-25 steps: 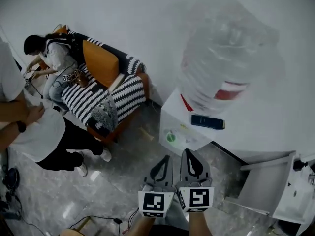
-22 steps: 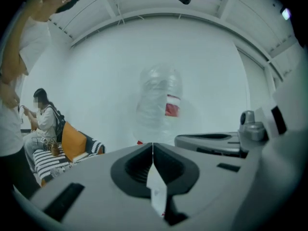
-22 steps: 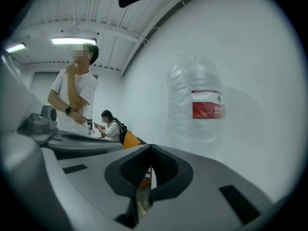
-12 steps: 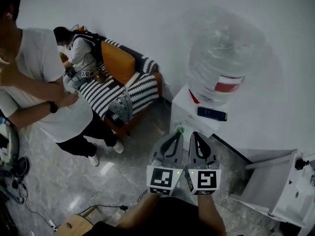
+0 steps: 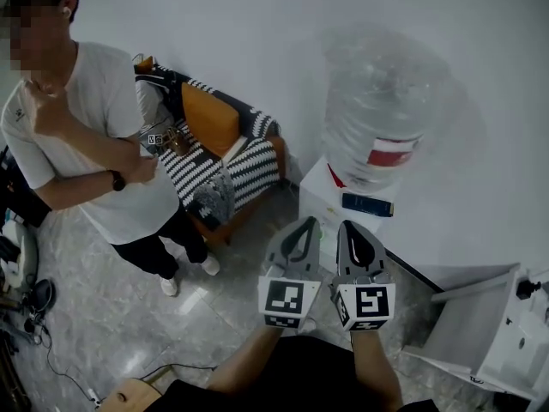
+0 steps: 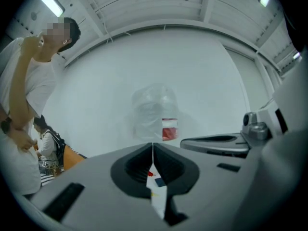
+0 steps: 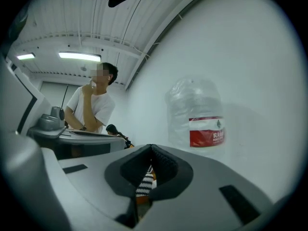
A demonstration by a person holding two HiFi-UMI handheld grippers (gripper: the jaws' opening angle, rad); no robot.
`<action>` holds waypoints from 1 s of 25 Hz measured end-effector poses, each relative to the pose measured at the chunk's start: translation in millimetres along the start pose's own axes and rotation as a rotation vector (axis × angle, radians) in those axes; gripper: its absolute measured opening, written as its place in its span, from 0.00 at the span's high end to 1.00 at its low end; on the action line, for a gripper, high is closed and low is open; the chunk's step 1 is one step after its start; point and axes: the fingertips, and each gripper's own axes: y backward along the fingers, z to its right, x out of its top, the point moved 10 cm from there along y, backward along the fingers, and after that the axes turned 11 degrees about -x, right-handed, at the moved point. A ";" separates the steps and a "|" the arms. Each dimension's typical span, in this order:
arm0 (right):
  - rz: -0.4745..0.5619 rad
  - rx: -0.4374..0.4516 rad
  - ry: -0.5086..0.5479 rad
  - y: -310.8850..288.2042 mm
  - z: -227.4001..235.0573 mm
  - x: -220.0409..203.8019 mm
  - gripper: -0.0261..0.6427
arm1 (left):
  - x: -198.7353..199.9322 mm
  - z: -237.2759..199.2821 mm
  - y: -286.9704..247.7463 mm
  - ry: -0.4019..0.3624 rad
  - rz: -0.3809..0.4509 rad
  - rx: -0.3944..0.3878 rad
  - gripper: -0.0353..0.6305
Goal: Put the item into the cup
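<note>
Here left tool (image 5: 305, 223) and right tool (image 5: 346, 227) are clenched together, pointing toward the water jug (image 5: 382, 110).

The glossy grey marbled stone floor (image 5: 103, 316) is carrying a black-and-white striped armchair with an orange cushion (image 5: 225, 157) against the wall. A white boxy water dispenser (image 5: 319, 200) is standing just beside it. Thin black cables (image 5: 47, 359) are trailing over the tiles at the left, near a standing person in a white T-shirt (image 5: 103, 136).

water bottle (image 7: 195, 102) | red label (image 7: 207, 132): white characters "农夫山泉", small Latin line beneath starting "NONGFU", the rest too small to read | head view and left gripper view: same label, print blurred, unreadable
</note>
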 end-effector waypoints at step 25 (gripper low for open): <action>-0.021 0.012 0.029 -18.8 14.3 -4.3 0.95 | -3.2 -0.6 -24.4 0.022 0.003 -0.002 0.92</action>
